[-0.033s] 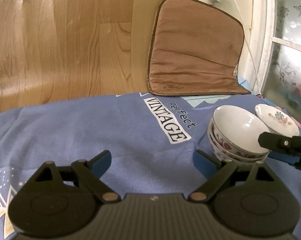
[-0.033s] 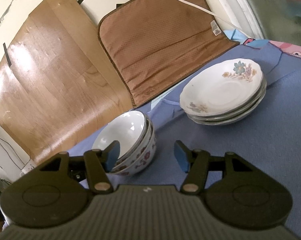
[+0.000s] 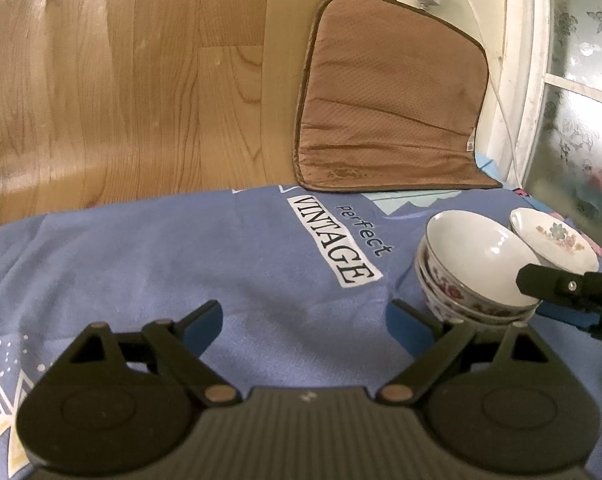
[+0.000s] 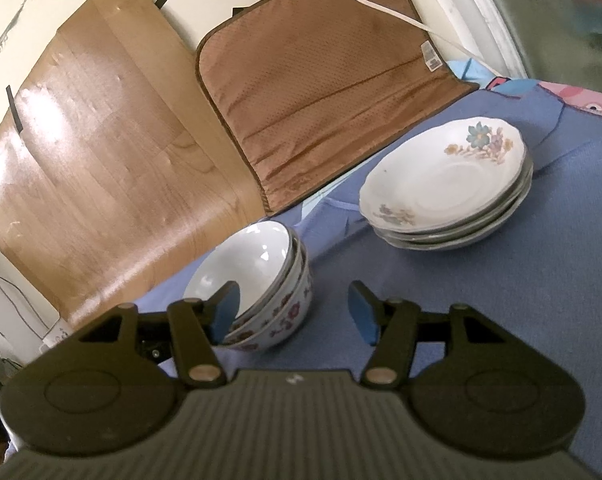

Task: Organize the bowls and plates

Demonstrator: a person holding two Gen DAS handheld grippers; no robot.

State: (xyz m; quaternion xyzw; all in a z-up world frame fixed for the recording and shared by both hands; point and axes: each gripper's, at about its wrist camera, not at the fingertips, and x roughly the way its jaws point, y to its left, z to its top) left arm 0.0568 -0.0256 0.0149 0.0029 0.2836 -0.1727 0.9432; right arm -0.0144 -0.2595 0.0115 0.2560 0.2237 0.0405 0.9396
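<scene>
Dim warm light, window (image 3: 581,92) glow at right, glare on floor (image 4: 53,108), fisheye-bent soft edges

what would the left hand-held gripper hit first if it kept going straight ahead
Probably just the blue cloth, then the wooden board behind it. The left hand-held gripper is open and empty; the bowls sit off to its right.

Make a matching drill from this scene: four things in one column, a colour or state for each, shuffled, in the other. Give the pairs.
Things:
1. bowls
2. plates
3. cushion
4. left gripper

States:
A. brown, leaning against the wall
B. nested in a stack, flowers on the outside
C. open, nothing between its fingers
D. stacked, flower sprays on the top face

Pairs: 1-B, 2-D, 3-A, 4-C
</scene>
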